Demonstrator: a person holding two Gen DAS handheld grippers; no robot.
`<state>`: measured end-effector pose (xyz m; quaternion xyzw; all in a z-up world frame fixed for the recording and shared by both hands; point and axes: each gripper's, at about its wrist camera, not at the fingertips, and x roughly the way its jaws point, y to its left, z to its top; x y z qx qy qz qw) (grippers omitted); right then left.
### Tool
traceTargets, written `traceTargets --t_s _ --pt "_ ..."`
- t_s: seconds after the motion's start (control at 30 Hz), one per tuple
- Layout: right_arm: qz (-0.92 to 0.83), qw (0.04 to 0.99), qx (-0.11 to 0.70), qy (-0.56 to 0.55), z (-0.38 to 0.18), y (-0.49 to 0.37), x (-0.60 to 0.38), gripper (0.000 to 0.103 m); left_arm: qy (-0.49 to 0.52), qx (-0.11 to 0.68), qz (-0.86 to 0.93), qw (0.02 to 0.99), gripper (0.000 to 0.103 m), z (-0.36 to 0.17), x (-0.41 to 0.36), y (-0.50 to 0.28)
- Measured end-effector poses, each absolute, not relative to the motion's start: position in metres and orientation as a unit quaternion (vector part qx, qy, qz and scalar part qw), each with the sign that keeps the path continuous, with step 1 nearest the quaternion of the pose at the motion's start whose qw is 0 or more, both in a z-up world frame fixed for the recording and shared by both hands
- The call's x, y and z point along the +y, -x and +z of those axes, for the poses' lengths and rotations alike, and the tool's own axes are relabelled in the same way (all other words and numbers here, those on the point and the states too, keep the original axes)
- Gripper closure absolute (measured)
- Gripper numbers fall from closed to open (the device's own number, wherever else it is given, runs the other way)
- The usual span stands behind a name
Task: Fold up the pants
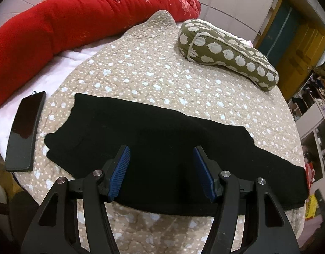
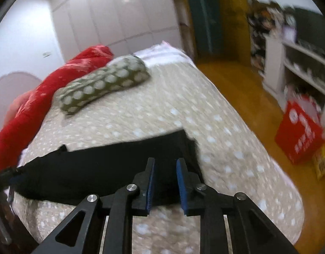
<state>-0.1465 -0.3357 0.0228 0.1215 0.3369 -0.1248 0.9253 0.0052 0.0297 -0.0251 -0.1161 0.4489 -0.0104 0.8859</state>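
The black pants lie folded into a long band across the beige dotted quilt, running from left to lower right. My left gripper hovers over the middle of the band, its blue pads wide apart and nothing between them. In the blurred right wrist view the pants end at a squared edge near the bed's right side. My right gripper is above that end, open by a narrow gap with no cloth pinched between its fingers.
A red bolster and a green spotted pillow lie at the back of the bed. A black phone rests left of the pants. Past the bed's right edge are wooden floor, a red box and white shelves.
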Motion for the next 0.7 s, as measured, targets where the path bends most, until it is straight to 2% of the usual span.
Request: traceTargets --t_s 0.37,0.53,0.7 --pt "0.153 0.891 0.403 -0.141 -0.020 0.013 -0.194 0.082 0.114 0.450 0.046 0.885 0.041 -0.038 0.061 -0.009" --pt "0.184 0.877 0.427 -0.120 -0.042 -0.035 -0.143 0.082 0.116 0.454 0.056 0.882 0.041 -0.050 0.073 -0.017" --pt "0.129 0.892 0.428 -0.068 -0.058 -0.076 -0.135 0.085 0.104 0.458 0.052 0.881 0.041 -0.054 0.070 -0.024"
